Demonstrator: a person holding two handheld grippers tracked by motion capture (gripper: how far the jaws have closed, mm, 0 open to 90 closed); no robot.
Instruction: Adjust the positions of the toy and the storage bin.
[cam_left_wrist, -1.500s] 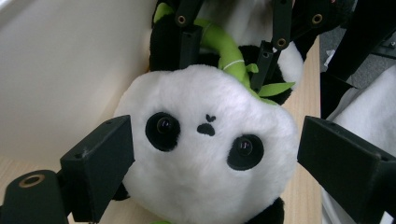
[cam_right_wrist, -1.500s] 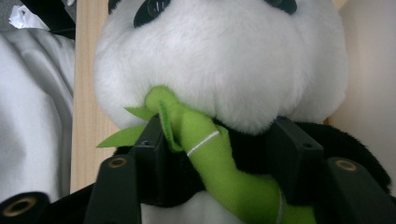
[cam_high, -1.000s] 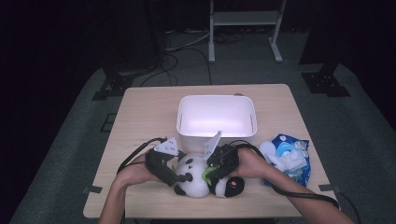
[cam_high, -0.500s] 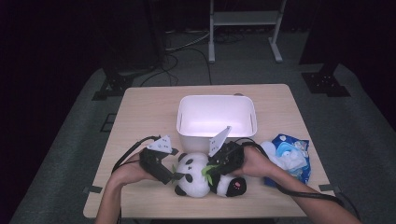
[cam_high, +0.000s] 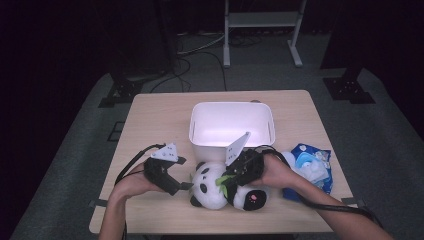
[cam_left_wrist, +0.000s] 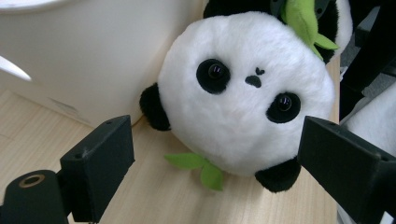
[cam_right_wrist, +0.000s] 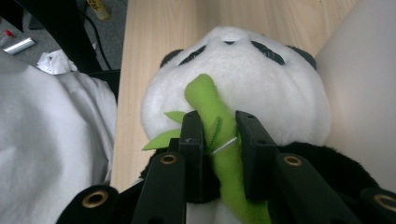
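Right tool (cam_right_wrist: 219, 135) pinches bamboo stalk (cam_right_wrist: 212, 107).

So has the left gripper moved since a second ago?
Yes. The left gripper has slid left, away from the white plastic bin, open beside the plush panda.

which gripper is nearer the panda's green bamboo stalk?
Right. The right gripper is clamped on the green bamboo stalk; the left gripper is open at the panda's head, apart from it.

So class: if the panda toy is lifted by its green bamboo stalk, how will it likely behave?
The panda toy looks plush, so probably light and floppy, dangling from the green bamboo stalk that the right gripper pinches. Its round head may roll if pushed.
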